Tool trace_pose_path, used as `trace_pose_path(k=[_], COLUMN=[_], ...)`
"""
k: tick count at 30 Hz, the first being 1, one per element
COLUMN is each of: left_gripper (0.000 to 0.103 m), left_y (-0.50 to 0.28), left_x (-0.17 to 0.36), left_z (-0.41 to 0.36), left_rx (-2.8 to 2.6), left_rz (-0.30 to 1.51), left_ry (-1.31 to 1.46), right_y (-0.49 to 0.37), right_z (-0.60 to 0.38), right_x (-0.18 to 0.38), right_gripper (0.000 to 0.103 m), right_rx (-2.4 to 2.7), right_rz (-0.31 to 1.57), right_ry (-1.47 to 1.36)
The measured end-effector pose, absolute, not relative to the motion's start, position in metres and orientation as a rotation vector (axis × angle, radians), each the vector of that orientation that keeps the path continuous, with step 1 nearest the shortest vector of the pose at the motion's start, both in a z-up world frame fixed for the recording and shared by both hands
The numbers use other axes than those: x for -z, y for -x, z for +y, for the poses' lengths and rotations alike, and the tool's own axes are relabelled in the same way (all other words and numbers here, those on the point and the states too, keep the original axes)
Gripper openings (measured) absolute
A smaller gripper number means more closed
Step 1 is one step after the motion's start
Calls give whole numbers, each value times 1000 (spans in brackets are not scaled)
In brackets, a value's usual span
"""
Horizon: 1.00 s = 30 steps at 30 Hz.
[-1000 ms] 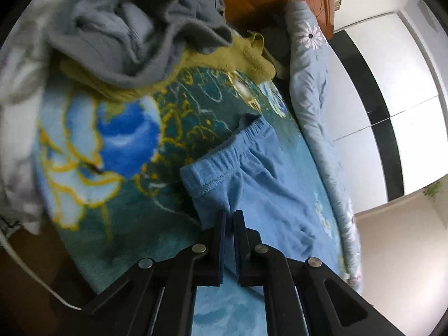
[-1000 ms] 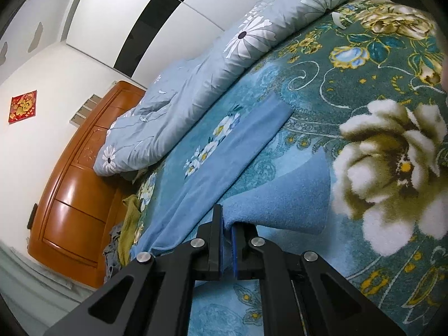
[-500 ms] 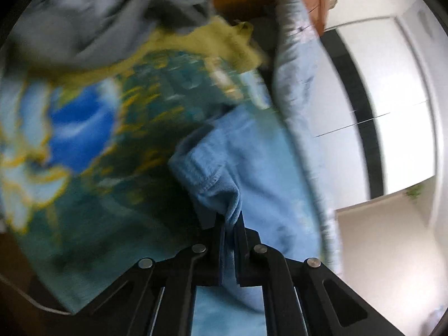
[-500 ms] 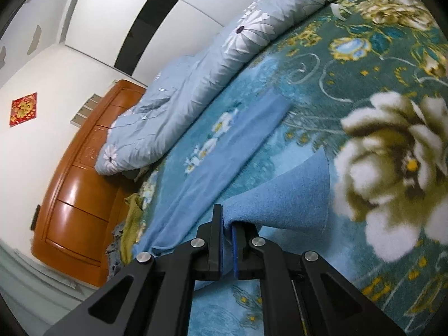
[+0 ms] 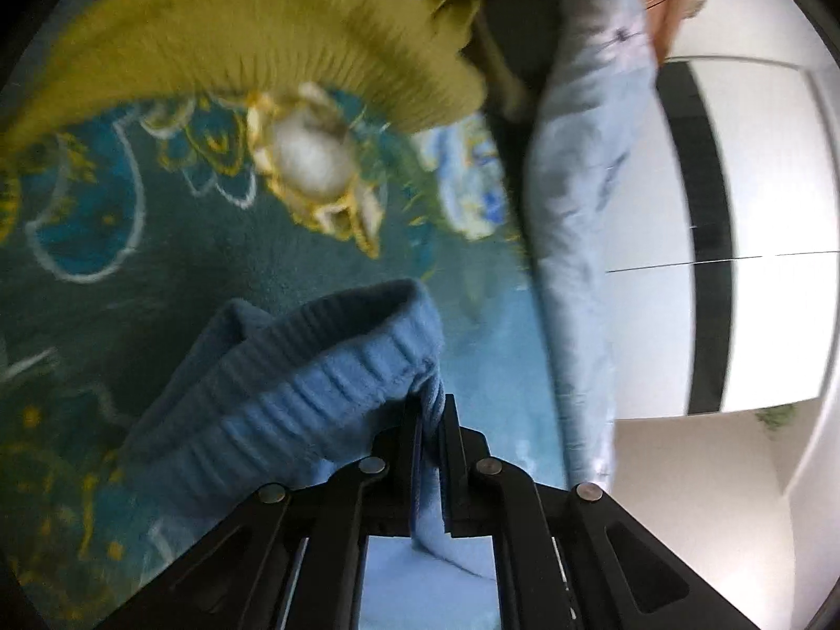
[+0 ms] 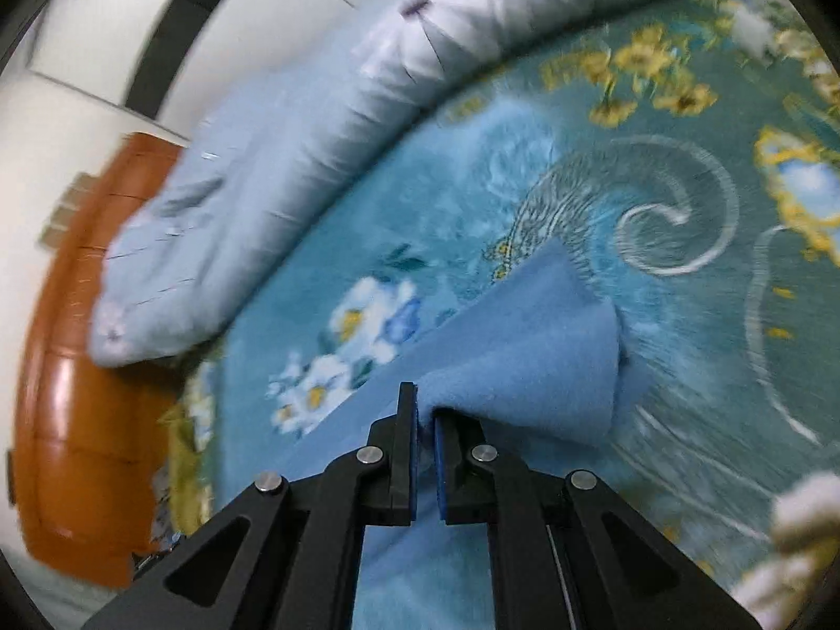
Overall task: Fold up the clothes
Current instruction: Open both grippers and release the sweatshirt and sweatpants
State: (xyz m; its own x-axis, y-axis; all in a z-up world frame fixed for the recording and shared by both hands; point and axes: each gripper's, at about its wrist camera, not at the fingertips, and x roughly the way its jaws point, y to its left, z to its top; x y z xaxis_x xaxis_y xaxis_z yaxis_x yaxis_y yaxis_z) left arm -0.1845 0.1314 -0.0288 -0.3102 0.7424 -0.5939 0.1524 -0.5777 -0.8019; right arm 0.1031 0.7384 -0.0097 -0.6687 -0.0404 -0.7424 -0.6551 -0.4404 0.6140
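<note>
Both tools clamped on soft blue fleece trousers (image 5: 315, 394)
Left tool (image 5: 428, 415) pinches the ribbed waistband; right tool (image 6: 425, 420) pinches a plain edge above the teal floral blanket (image 6: 682, 315)

Left tool (image 5: 430, 409) clamping blue pants (image 5: 294, 383) waistband between nearly closed fingers; right tool (image 6: 426, 412) pinching pants fabric likewise.

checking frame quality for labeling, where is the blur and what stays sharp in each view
Left wrist view: yellow knit garment and floral blanket are motion-smeared; the left gripper, shut on the blue pants, is crisp. Right wrist view: quilt and headboard streak; the right gripper is sharp. Fisheye bends both.
</note>
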Motion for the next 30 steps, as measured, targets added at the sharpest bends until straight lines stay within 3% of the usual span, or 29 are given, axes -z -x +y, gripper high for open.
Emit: trace_pose_path(k=[2,4,5,7,10,13,17,20,24,26,27,28,29,30], left_gripper=[24,58,63,70,74,75,75,75,73,70,60,54,42,28], left_y=[187,184,177,162,138,108,97,100,107,110,111,113,117,123], left_x=[31,22,15,-1,-24,-24,7,14,18,17,17,16,20,28], left_z=[136,138,134,126,114,92,81,95,114,120,122,123,122,124], left_rx=[-1941,-1905,-1935,-2005,-2106,-2308,-2244,-2235,-2232,-2253,-2271,-2289,-2286,-2273], left_rz=[-1103,-1092,-1066,-1008,-918,-809,-869,-852,-822,-798,-792,-788,-802,-829], left_ry=[1519,1428,1408,1372,1314,1374,1455,1467,1479,1471,1463,1456,1461,1462], right_y=[-90,-86,-86,-93,-121,-155,-193,-193,-164,-150,-143,-139,-136,-135], right_z=[740,742,742,743,741,743,760,763,753,747,744,742,740,739], right_x=[16,17,15,4,-17,-18,12,31,28,28,29,32,34,34], right_gripper=[8,11,17,59,61,61,61,64,62,53,35,25,22,12], right_rx=[-2147,-2167,-2191,-2272,-2332,-2267,-2155,-2125,-2169,-2175,-2170,-2166,-2160,-2152], right_rz=[1338,1295,1288,1262,1132,1050,1152,1269,1211,1170,1152,1160,1163,1152], right_ry=[1012,1008,992,912,813,819,841,814,830,851,858,862,865,864])
